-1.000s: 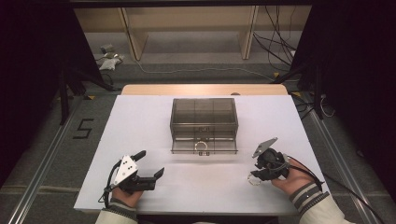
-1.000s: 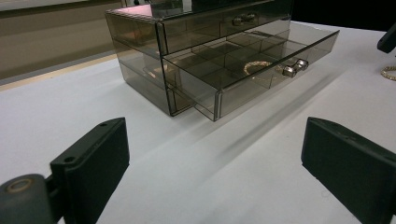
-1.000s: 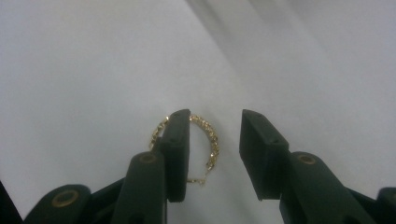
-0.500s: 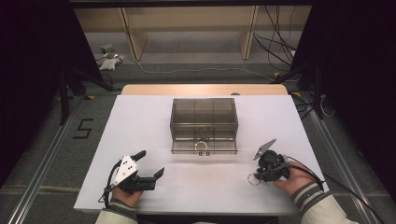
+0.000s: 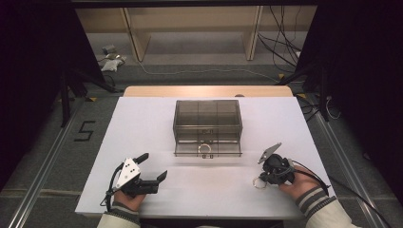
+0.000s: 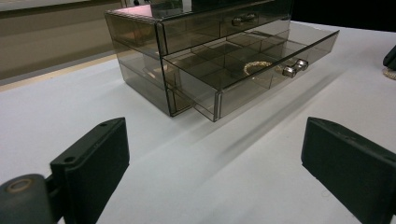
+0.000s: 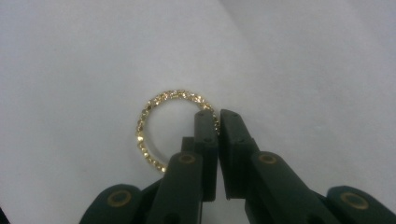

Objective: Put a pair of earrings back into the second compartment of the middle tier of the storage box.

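High view – left gripper (image 5: 154, 167): sitting low on the white bench (image 5: 142, 123) at the person's left, jaws spread wide, nothing between them.
High view – right gripper (image 5: 260, 176): over on the person's right, tipped down so its nose is at a small ring-shaped bracelet (image 5: 259, 182) lying on the bench.
High view – drawer box (image 5: 207, 124): smoky see-through thing ahead of both grippers, roughly between them, bottom drawer (image 5: 207, 148) pulled out toward the person.
High view – second bracelet (image 5: 205, 148): a pale ring lying inside that open drawer, just behind its front wall.
Left gripper view – jaws: far apart at the bottom corners, bare bench between, so it's released and empty.
Left gripper view – drawer box (image 6: 140, 32): ahead of the jaws and a bit left; the open drawer (image 6: 261, 70) juts out with two little metal knobs (image 6: 295, 67), and a gold bracelet (image 6: 257, 66) sits in a compartment right behind them.
Right gripper view – right gripper (image 7: 218, 122): jaws nearly together, clamped on the right side of the gold beaded bracelet (image 7: 154, 109).
Right gripper view – bracelet position: lying flat on the bench, loop spreading out left of the jaw tips.
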Available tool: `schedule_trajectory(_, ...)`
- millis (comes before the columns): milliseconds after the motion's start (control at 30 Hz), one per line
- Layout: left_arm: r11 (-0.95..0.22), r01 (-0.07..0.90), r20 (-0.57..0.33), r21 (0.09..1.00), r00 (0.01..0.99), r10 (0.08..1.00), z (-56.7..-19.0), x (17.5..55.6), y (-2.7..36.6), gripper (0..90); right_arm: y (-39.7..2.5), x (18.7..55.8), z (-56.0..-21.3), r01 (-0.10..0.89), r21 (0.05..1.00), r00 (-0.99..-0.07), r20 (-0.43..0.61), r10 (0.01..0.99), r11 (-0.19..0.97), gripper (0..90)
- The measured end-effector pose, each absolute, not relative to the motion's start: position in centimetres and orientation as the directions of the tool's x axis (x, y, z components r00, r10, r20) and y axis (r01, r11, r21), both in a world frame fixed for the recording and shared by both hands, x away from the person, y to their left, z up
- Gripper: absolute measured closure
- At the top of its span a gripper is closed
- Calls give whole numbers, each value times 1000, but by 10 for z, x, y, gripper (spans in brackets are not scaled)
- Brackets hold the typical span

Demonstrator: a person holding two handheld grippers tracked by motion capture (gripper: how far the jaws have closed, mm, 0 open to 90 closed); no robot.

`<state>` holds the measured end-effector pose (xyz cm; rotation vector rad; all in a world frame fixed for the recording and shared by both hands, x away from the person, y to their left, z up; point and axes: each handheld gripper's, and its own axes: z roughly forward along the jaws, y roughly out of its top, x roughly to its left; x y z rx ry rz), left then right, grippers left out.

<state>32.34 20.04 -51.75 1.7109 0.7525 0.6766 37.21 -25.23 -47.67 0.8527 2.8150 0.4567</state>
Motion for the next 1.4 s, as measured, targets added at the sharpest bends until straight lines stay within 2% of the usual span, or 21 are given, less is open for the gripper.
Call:
schedule_trajectory(267, -201, 147, 63, 969, 635, 770, -517, 324, 201, 73, -252, 371, -476, 512, 339, -822, -74, 565, 790, 869)
schedule_trajectory(833, -194, 147, 58, 970, 633, 772, -518, 324, 201, 73, -246, 365, -442, 454, 464, -812, -136, 568, 760, 871)
schedule_trajectory(1400, -194, 147, 58, 970, 633, 772, -518, 323, 201, 73, -248, 366, -427, 436, 508, -804, -152, 575, 743, 870)
